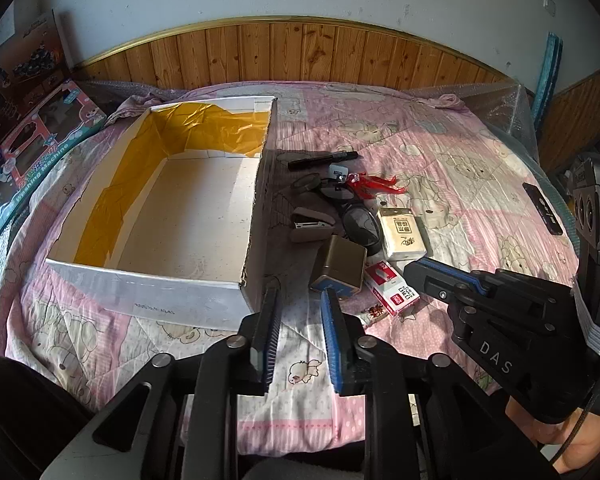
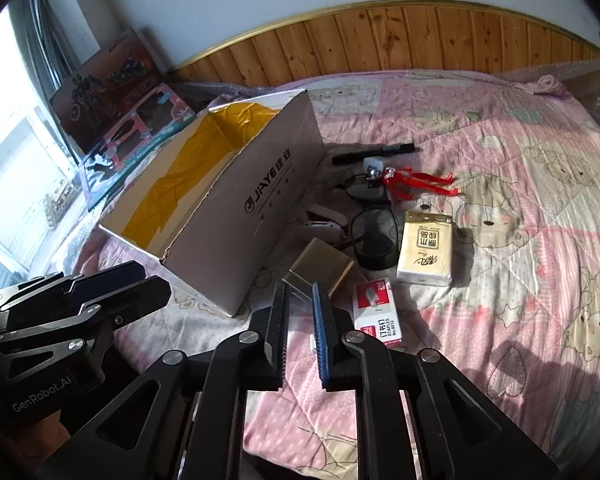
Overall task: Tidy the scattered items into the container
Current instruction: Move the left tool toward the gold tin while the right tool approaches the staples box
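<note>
So the bed [image 1: 480,168] with the pink bear quilt is the whole workspace, and the big white box [image 1: 172,284] sits ahead and to the left of the left gripper [image 1: 300,320] — nothing in it yet as far as I can see, just yellow tape on the inside walls. Looks like the very start of the tidy job, no item picked up. Both grippers have their jaws apart and hold nothing; the right gripper [image 2: 300,312] hangs low over the quilt with the gold box [image 2: 320,266] right off its fingertips, so my guess is that's the first grab. Just to the right of that gripper lies the staples box [image 2: 374,312], further ahead the tissue pack [image 2: 424,248], then the glasses [image 2: 374,236] beside it, the stapler [image 2: 324,220] tucked close to the box wall, the red clip thing [image 2: 416,184] and the black pen [image 2: 374,152] farthest out. Next move probably needs the right gripper to ease forward, straddle the gold box, close on it and carry it left over the wall — the wall is tall, so lift well clear.
</note>
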A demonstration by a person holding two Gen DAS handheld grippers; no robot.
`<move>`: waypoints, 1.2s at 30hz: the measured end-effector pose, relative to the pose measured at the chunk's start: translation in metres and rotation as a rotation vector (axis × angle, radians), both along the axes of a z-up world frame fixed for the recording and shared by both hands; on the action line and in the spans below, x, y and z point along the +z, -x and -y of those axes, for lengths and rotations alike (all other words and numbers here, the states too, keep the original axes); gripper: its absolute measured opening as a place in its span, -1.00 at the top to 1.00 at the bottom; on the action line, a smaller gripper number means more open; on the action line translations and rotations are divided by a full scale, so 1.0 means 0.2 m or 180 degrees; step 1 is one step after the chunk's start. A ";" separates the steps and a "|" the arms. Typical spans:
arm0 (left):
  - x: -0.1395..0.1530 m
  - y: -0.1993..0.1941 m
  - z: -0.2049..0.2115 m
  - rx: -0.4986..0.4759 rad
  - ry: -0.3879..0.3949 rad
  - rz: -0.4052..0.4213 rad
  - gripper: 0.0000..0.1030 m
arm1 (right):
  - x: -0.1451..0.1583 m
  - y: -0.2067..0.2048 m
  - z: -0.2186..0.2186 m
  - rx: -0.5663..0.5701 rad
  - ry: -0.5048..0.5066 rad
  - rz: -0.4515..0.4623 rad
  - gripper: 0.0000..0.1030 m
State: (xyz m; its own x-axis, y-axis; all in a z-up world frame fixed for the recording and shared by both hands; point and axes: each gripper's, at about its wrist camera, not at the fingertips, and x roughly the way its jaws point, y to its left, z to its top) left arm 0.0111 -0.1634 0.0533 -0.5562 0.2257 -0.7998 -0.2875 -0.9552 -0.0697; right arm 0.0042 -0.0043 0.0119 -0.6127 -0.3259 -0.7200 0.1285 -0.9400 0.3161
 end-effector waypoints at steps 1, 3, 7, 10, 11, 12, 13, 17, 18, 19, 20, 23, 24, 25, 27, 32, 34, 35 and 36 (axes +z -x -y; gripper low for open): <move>0.00 0.00 0.00 0.0020 0.0000 -0.0008 0.14 | 0.00 0.00 -0.01 -0.0025 0.0032 0.0009 0.09; 0.00 0.00 0.01 0.0037 -0.0010 -0.0021 0.06 | -0.01 0.01 -0.02 -0.0052 0.0093 0.0043 0.09; 0.00 0.01 0.02 0.0062 -0.0023 -0.0043 -0.04 | -0.04 0.02 -0.03 -0.0037 0.0144 0.0129 0.07; 0.00 0.01 0.03 0.0071 -0.0048 -0.0047 -0.08 | -0.07 0.03 -0.02 -0.0015 0.0132 0.0175 0.07; 0.00 0.01 0.03 0.0072 -0.0055 -0.0041 -0.08 | -0.08 0.03 -0.02 -0.0017 0.0131 0.0194 0.07; 0.00 0.01 0.03 0.0072 -0.0068 -0.0038 -0.08 | -0.09 0.03 -0.02 -0.0024 0.0133 0.0216 0.07; -0.01 0.01 0.03 0.0069 -0.0075 -0.0037 -0.09 | -0.10 0.04 -0.03 -0.0035 0.0137 0.0240 0.06; -0.01 0.02 0.03 0.0046 -0.0148 -0.0022 -0.09 | -0.14 0.05 -0.05 -0.0084 0.0168 0.0332 0.06; -0.01 0.02 0.02 0.0037 -0.0176 -0.0024 -0.10 | -0.15 0.06 -0.05 -0.0099 0.0183 0.0356 0.06; -0.01 0.02 0.02 0.0018 -0.0208 -0.0027 -0.12 | -0.16 0.06 -0.06 -0.0112 0.0193 0.0382 0.06; -0.01 0.03 0.01 -0.0002 -0.0232 -0.0029 -0.13 | -0.17 0.07 -0.06 -0.0130 0.0196 0.0412 0.06; -0.01 0.05 -0.03 -0.0094 -0.0259 -0.0023 -0.17 | -0.22 0.08 -0.09 -0.0192 0.0202 0.0501 0.06; -0.02 0.06 -0.05 -0.0128 -0.0261 -0.0019 -0.17 | -0.23 0.09 -0.10 -0.0210 0.0209 0.0532 0.06; -0.02 0.07 -0.07 -0.0162 -0.0260 -0.0013 -0.17 | -0.25 0.10 -0.11 -0.0228 0.0216 0.0560 0.06; -0.04 0.09 -0.11 -0.0233 -0.0238 0.0027 -0.18 | -0.27 0.12 -0.13 -0.0267 0.0232 0.0598 0.06; -0.11 0.15 -0.22 -0.0396 -0.0192 0.0124 -0.19 | -0.33 0.18 -0.19 -0.0354 0.0185 0.0684 0.05; -0.15 0.18 -0.26 -0.0426 -0.0162 0.0157 -0.20 | -0.37 0.20 -0.21 -0.0366 0.0168 0.0730 0.05; -0.17 0.20 -0.28 -0.0435 -0.0146 0.0180 -0.20 | -0.38 0.21 -0.22 -0.0368 0.0167 0.0756 0.05; -0.19 0.21 -0.29 -0.0440 -0.0127 0.0209 -0.20 | -0.40 0.21 -0.23 -0.0365 0.0161 0.0783 0.05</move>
